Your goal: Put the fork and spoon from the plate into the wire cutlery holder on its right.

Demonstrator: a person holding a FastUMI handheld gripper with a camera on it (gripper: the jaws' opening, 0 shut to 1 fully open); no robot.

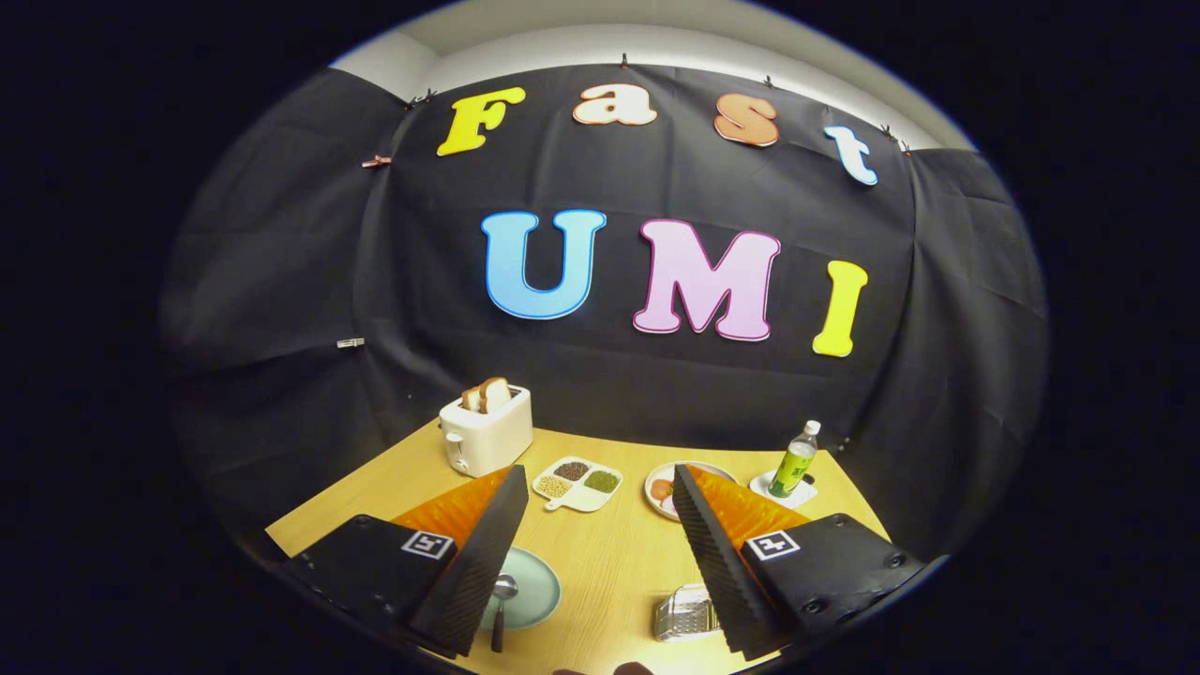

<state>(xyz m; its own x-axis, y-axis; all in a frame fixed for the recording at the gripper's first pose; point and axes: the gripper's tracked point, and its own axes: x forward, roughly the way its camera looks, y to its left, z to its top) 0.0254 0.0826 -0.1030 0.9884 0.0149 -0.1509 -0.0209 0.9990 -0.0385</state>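
Note:
A pale green plate [537, 591] lies on the wooden table, partly hidden behind my left finger. A spoon [502, 600] rests on it, bowl away from me and handle toward me. I cannot make out a fork. The wire cutlery holder [684, 614] stands to the plate's right, close against my right finger, which hides part of it. My gripper [595, 492] is open, held high above the table, with nothing between its fingers. Plate and holder lie below and nearer than the fingertips.
Farther back stand a white toaster [486, 433] with bread slices, a divided dish [577, 483] of beans, a plate of food [661, 489] and a green bottle [795, 461] on a white coaster. The wooden table [609, 553] ends at the black cloth wall.

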